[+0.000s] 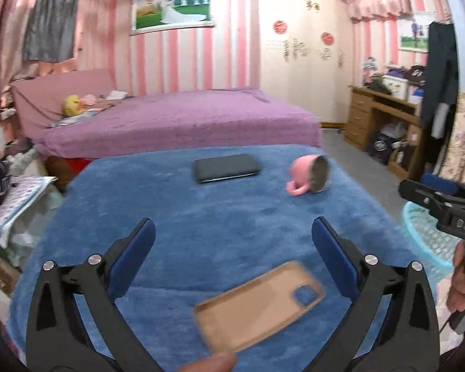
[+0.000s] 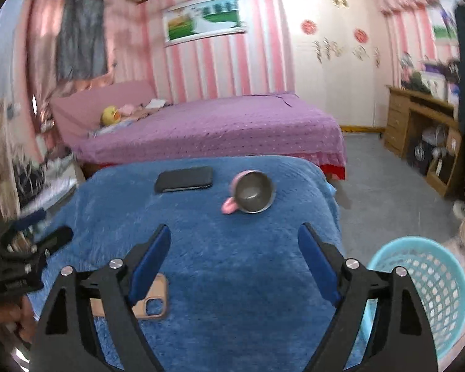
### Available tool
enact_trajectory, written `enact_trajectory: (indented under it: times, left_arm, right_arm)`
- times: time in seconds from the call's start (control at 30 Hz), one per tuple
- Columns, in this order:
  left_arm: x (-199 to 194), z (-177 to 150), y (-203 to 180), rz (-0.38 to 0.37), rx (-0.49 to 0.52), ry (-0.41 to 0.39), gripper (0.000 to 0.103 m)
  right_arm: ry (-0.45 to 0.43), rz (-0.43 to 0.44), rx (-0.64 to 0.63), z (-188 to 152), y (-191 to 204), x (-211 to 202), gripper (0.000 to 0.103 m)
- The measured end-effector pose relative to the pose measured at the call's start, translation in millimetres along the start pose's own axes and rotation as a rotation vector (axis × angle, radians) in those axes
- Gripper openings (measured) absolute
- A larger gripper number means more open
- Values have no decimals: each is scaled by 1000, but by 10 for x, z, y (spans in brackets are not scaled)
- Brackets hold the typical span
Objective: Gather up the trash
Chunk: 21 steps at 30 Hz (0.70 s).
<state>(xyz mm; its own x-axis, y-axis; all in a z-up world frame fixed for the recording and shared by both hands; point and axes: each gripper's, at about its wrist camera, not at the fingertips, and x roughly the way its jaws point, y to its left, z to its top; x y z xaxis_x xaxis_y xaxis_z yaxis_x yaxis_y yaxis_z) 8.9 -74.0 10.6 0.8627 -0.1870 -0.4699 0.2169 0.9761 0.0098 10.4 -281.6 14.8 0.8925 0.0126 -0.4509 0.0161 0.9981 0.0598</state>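
Note:
A tan phone case [image 1: 257, 307] lies flat on the blue fuzzy cover [image 1: 220, 217], just below and between the wide fingers of my left gripper [image 1: 232, 229], which is open and holds nothing. My right gripper [image 2: 235, 231] is also open and empty above the blue cover [image 2: 232, 263]; the phone case [image 2: 153, 303] shows beside its left finger. A light blue mesh basket [image 2: 431, 282] stands on the floor off the cover's right edge. Each view catches the other gripper at its edge: the right gripper [image 1: 418, 190] over the basket [image 1: 424, 235], the left gripper [image 2: 46, 226] at far left.
A black phone [image 1: 226, 169] and a pink cup [image 1: 310, 175] tipped on its side lie at the far end of the cover. Behind is a bed with a purple spread [image 1: 183, 124]. A wooden desk [image 1: 384, 124] stands at right on grey floor.

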Motion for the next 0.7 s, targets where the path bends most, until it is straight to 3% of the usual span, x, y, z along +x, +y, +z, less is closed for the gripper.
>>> enact_trajectory:
  times: [0.13,0.2,0.7]
  left_arm:
    - [-15,-60,351,62,-51,9,98]
    - [-73,-86,511,54,-78,-3,98]
    - [-260,-187,962,123,-149,-52,98]
  right_arm:
    - [-11,-17,-4,-53,228,12,93]
    - [-11,-28,12,-67,291,14,94]
    - [3,-36,18,-82,360,9,95]
